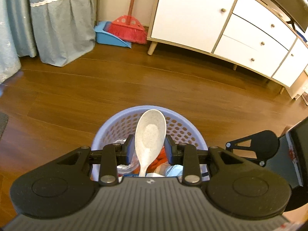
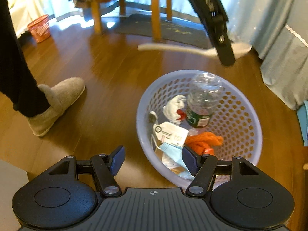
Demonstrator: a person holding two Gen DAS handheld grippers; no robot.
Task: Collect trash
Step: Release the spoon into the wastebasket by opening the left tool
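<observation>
Trash fills the basket point(image 2: 248, 115) just below us: a mask point(image 2: 172, 151), a bottle point(image 2: 202, 104), orange netting point(image 2: 204, 141). Our right gripper point(image 2: 153, 160) hangs wide open and empty by the near rim. Our left gripper point(image 1: 149, 148) is closed on the spoon point(image 1: 150, 132) at its neck, above the basket. Farther off stand a broom point(image 1: 128, 27) and cabinet point(image 1: 192, 15). We judge the long spoon could catch the rim and tumble to the floor point(image 1: 115, 80) if let go off-centre.

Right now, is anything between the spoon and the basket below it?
Nothing visible. The left gripper holds the spoon above the open basket; only trash such as the bottle lies inside.
</observation>
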